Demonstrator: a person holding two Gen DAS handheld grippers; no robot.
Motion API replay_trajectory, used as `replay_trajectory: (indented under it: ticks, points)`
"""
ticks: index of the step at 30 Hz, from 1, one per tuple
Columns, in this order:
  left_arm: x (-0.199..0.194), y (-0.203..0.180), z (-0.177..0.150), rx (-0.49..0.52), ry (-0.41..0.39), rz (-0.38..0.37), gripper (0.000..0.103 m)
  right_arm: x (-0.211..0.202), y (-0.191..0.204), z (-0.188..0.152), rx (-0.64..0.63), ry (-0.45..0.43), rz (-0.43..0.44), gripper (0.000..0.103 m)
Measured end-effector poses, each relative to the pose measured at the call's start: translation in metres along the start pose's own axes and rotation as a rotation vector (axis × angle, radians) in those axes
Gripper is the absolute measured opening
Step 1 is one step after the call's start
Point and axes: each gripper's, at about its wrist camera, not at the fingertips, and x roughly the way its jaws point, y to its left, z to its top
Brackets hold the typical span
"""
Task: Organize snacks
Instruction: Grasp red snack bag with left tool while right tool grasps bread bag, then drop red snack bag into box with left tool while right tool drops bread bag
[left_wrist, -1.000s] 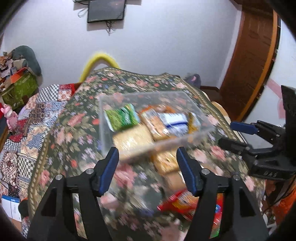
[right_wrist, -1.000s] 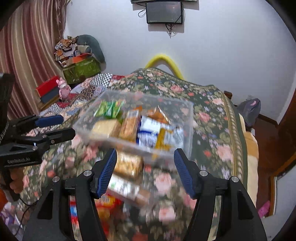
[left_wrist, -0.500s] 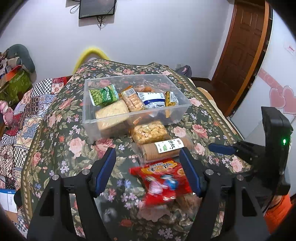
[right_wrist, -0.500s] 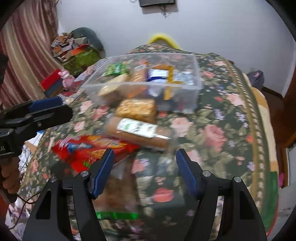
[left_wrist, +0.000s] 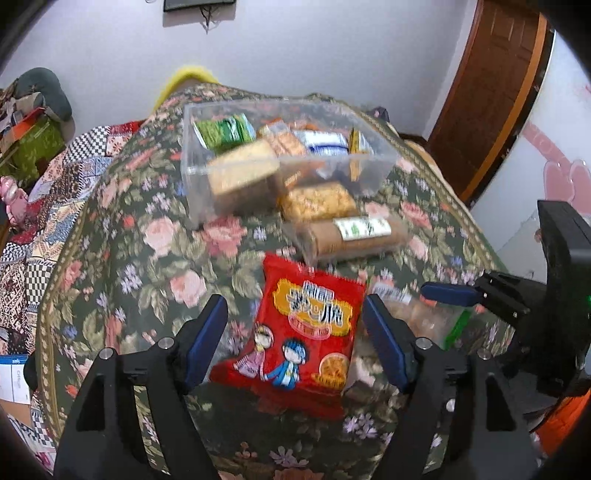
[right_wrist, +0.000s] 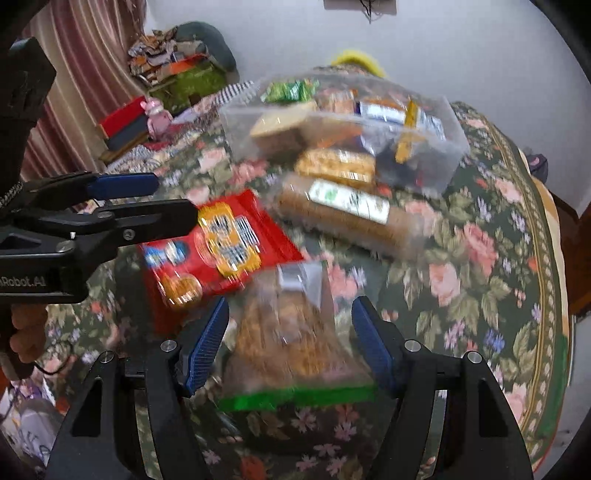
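A red snack bag (left_wrist: 306, 325) is framed between the spread fingers of the left gripper (left_wrist: 295, 343); only the right wrist view shows a clear bag with a green strip (right_wrist: 291, 354) lying between the wide-open right gripper (right_wrist: 290, 343). Both rest untouched on a floral-clothed table (left_wrist: 122, 266) before a white wall (left_wrist: 332, 48). One clear bin (left_wrist: 280, 155) holds several packets; two more packages lie just outside it.

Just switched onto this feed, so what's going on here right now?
A person is sorting snacks on a floral cloth. The left hand-held gripper is open over a red packet; the right hand-held gripper is open over a clear bag with a green strip. Neither is gripped yet. A clear bin behind already holds several snacks; two more packs lie loose in front of it.
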Motion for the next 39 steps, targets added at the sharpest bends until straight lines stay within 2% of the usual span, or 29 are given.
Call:
replay_trajectory:
  ticks: [4,6,7,11,16,17,19,21,30,39]
  points:
    - [0.015,-0.005,-0.01,0.03,0.032,0.014,0.084,0.001,-0.01,-0.009,0.04,0.005,0.002,0.065]
    - [0.023,-0.006,-0.013,0.036,0.046,0.019,0.085,-0.002,-0.014,-0.011,0.066,-0.006,0.009,0.057]
    - [0.027,-0.006,-0.014,0.037,0.057,0.022,0.086,-0.003,-0.016,-0.011,0.073,-0.009,0.017,0.05]
    - [0.041,-0.008,-0.017,0.042,0.078,0.029,0.089,-0.008,-0.022,-0.013,0.095,-0.026,-0.002,0.045]
    - [0.057,-0.011,-0.022,0.042,0.092,0.041,0.089,-0.015,-0.03,-0.017,0.139,-0.041,0.001,0.045]
    - [0.059,-0.012,-0.024,0.043,0.086,0.042,0.087,-0.017,-0.032,-0.018,0.147,-0.045,0.002,0.045]
    - [0.057,-0.013,-0.027,0.056,0.061,0.047,0.073,-0.019,-0.034,-0.018,0.158,-0.051,0.001,0.045]
    - [0.053,-0.015,-0.028,0.068,0.046,0.046,0.066,-0.022,-0.036,-0.017,0.164,-0.058,-0.002,0.045]
    - [0.019,-0.011,-0.017,0.04,-0.04,0.036,0.066,-0.038,-0.04,-0.001,0.176,-0.116,-0.012,0.044]
    - [-0.013,-0.003,0.021,-0.005,-0.147,0.022,0.066,-0.057,-0.047,0.032,0.168,-0.202,-0.032,0.044]
